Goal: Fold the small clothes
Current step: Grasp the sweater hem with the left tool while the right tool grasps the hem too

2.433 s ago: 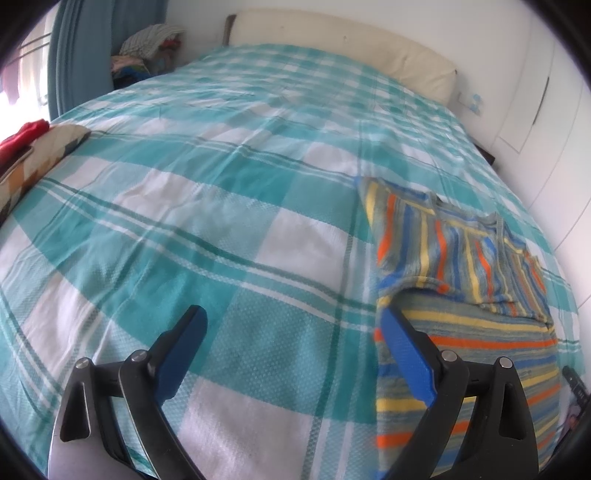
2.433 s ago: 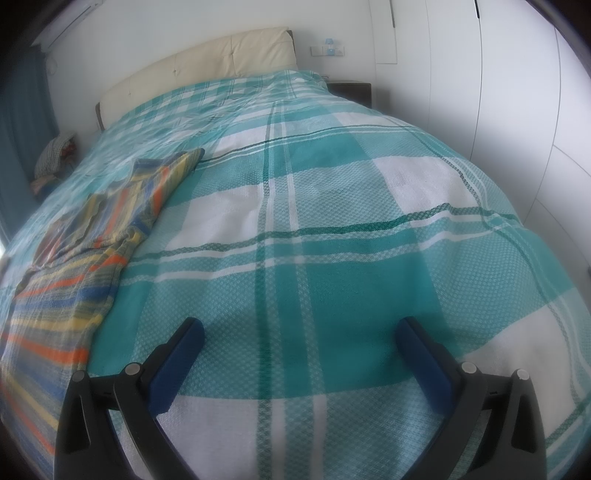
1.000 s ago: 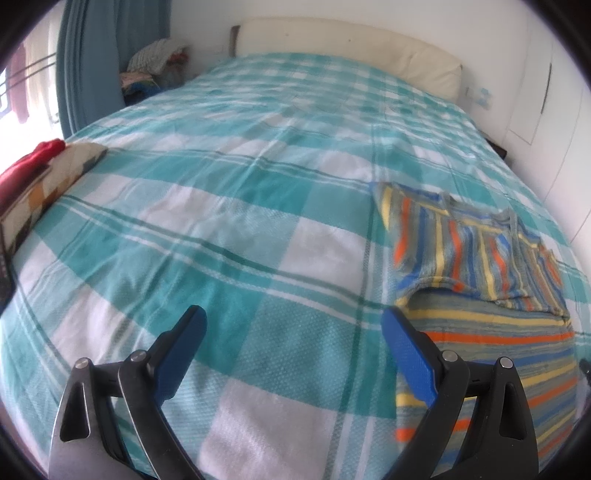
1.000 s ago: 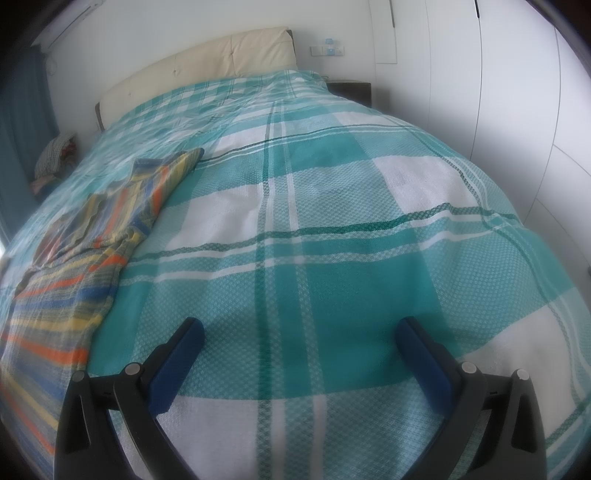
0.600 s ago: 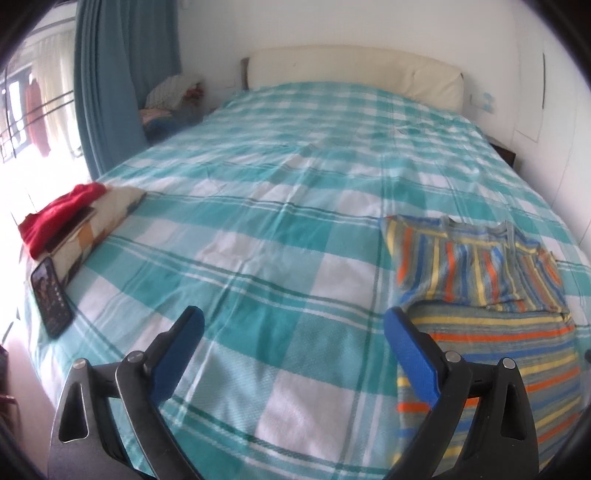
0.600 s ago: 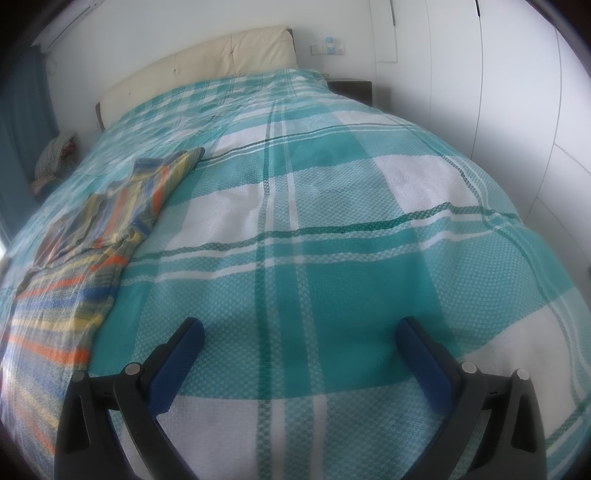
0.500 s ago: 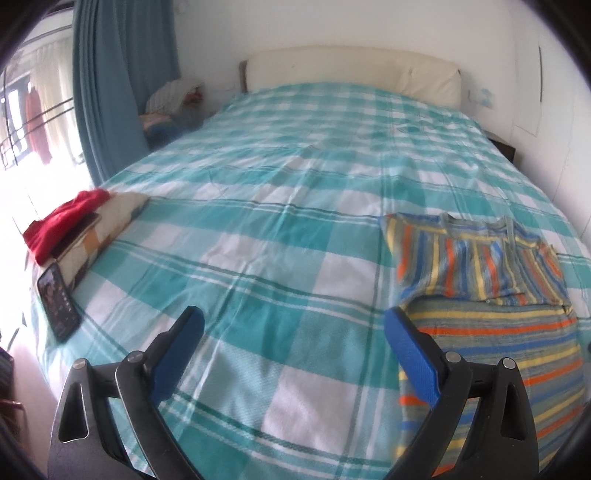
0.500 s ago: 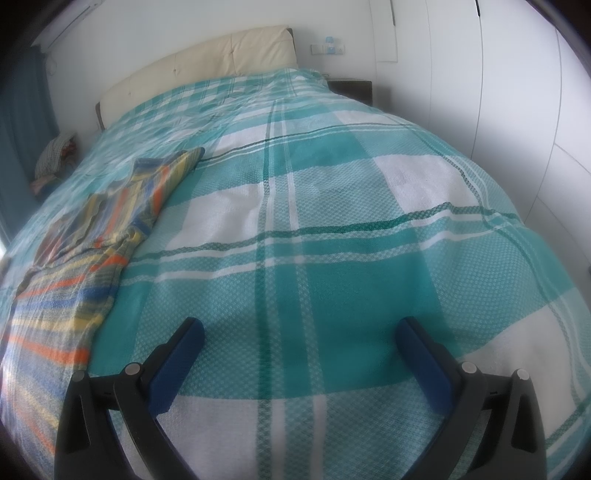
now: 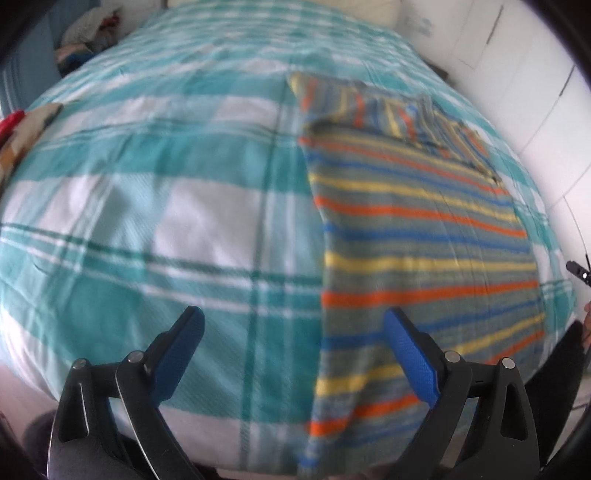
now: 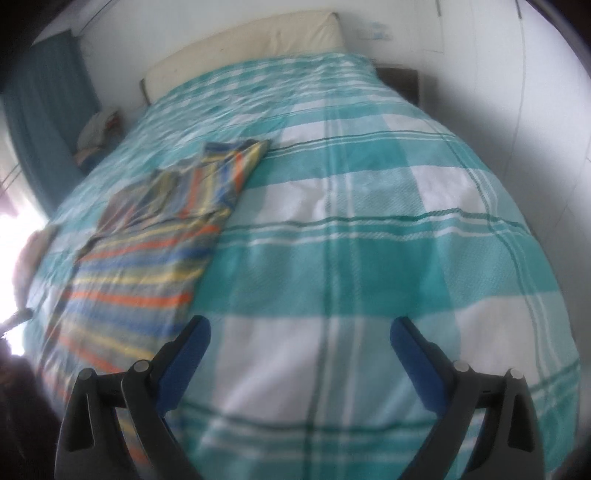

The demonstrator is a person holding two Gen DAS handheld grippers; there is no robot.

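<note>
Hovering over the near edge of the bed (image 9: 147, 206), the left tongs (image 9: 293, 328) stand wide apart and empty, with the striped garment (image 9: 417, 236) lying flat just ahead, its left edge running between the fingers and its cloth under the right finger. The right tongs (image 10: 301, 338) are likewise spread and empty above the teal checked bedspread (image 10: 369, 229), the striped garment ahead to their left, its upper part folded over.

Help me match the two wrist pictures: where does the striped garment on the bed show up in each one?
Left wrist view: the multicoloured striped knit garment fills the right half, reaching the near bed edge.
Right wrist view: the same garment lies at the left.
Shared landmark: the cream padded headboard, only just visible at the top edge in the left view.
</note>
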